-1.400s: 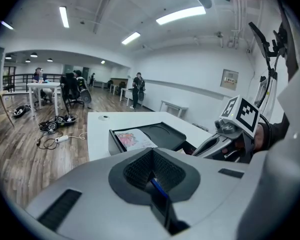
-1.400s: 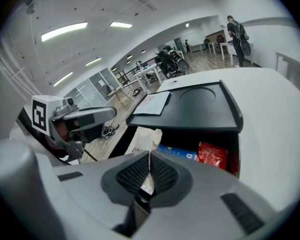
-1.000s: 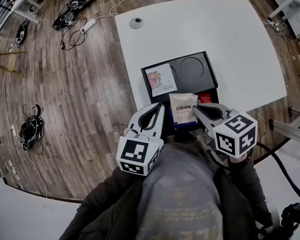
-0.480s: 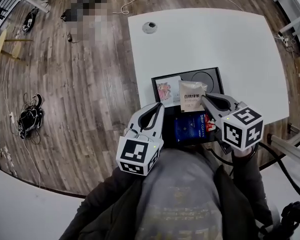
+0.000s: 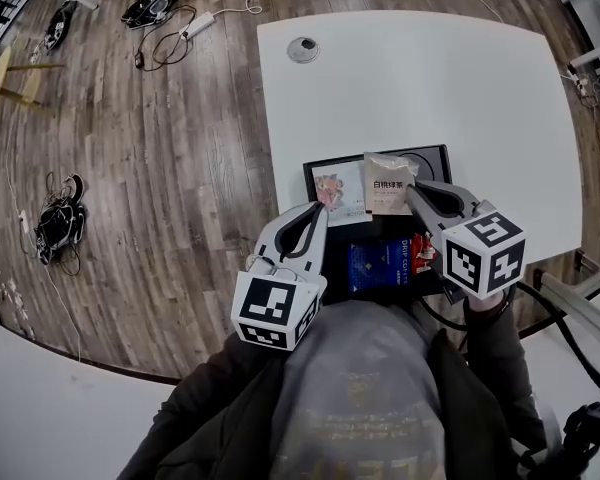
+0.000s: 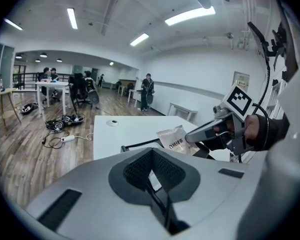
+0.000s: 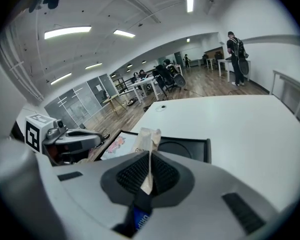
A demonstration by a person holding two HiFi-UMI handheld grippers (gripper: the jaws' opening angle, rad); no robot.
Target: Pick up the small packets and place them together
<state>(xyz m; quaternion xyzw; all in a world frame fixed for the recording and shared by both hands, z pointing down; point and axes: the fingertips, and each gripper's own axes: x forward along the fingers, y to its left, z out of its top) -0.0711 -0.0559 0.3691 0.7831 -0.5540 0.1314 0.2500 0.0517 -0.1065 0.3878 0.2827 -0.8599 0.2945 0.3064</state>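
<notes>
The white table (image 5: 430, 78) leaves plenty of room, so the risk is in and around the black tray (image 5: 435, 158). The beige packet (image 5: 388, 183) hangs in the air above the tray, just beside the pale picture packet (image 5: 338, 186) that lies flat in it. It is pinched only along one thin edge, and most of its body sticks out unsupported past the tips. A quick swing could make it pivot or slide out of the grip. If it is let go while it is tilted like this, it may land on the tray rim or skid away from the others instead of settling next to them. The blue packet (image 5: 380, 263) and a red packet (image 5: 423, 251) lie nearer the person, the red one partly under the right tool. A low pass could knock either of them out of place.

The right gripper (image 5: 412, 193) is clamped narrow on the beige packet. In its own view the ribbed pads press flat against both faces of the foil, which stands on edge between them. The left gripper (image 5: 320, 211) hovers beside the tray on the picture packet's side. Its jaws appear to be drawn together on nothing, though a pale sliver at the seam is hard to read.
</notes>
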